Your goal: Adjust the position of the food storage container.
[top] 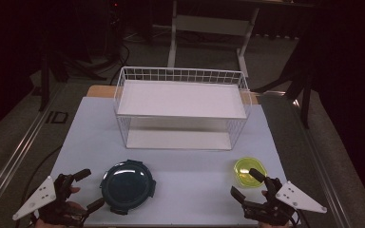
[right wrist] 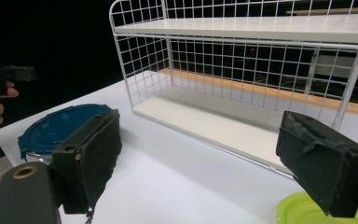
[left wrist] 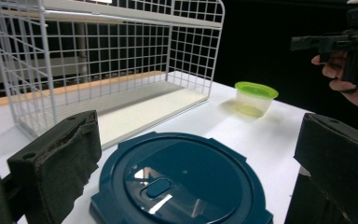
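Observation:
A round dark teal lidded container [top: 128, 185] lies on the white tabletop [top: 195, 190] at the front left. My left gripper [top: 88, 190] stands just left of it, open, with nothing between its pads. In the left gripper view the teal container [left wrist: 182, 182] lies close ahead between the two black pads [left wrist: 70, 158]. A small yellow-green tub [top: 249, 172] sits at the front right. My right gripper [top: 247, 185] is open right beside it, and the tub's rim [right wrist: 307, 212] shows below the right-hand pad [right wrist: 326, 163].
A white wire rack [top: 180, 109] with two white shelves stands at the middle back of the table, its open side facing me. Dark floor and a desk frame [top: 209, 28] lie beyond. Table edges run close to both hands.

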Available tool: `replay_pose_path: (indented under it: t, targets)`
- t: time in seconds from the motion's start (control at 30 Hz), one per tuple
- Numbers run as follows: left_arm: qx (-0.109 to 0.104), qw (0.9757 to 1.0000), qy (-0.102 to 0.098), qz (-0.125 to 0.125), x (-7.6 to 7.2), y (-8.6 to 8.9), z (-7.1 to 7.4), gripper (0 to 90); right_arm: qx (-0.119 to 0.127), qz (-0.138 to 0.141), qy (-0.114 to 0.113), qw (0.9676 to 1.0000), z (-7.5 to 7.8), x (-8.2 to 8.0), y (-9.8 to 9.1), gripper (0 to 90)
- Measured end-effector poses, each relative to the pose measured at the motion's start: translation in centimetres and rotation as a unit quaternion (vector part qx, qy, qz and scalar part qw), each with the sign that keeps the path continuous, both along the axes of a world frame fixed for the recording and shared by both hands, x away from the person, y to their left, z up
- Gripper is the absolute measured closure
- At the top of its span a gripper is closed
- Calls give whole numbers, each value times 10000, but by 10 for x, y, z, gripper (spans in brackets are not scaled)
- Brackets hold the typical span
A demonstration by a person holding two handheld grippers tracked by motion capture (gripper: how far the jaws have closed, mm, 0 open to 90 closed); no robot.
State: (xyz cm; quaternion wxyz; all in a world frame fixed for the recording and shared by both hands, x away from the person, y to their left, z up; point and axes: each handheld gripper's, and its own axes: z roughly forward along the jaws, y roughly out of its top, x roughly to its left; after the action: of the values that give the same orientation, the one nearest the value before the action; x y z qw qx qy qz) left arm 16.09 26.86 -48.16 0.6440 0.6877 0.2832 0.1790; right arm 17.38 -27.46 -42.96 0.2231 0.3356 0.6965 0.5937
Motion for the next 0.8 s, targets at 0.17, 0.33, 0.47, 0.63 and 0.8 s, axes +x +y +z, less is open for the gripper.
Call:
replay_pose_path:
  t: [0.17,0.33,0.47,0.63,0.8]
  targets:
    - [39,10000,19,-62,1,-2,1,0,-63,5,-3,10000,5,-2,1,136]
    - [134,9998,-33,-172,1,-5,10,0,84,-14,96,9999,13,-2,-2,131]
    - [240,9996,-37,-113,5,1,19,0,116,-46,81,9999,17,0,-2,131]
    - [317,9994,87,-83,10,12,31,1,157,-49,65,9998,24,-1,-6,131]
    - [269,9987,432,-59,17,18,27,9,148,-80,116,9998,22,-1,-6,131]
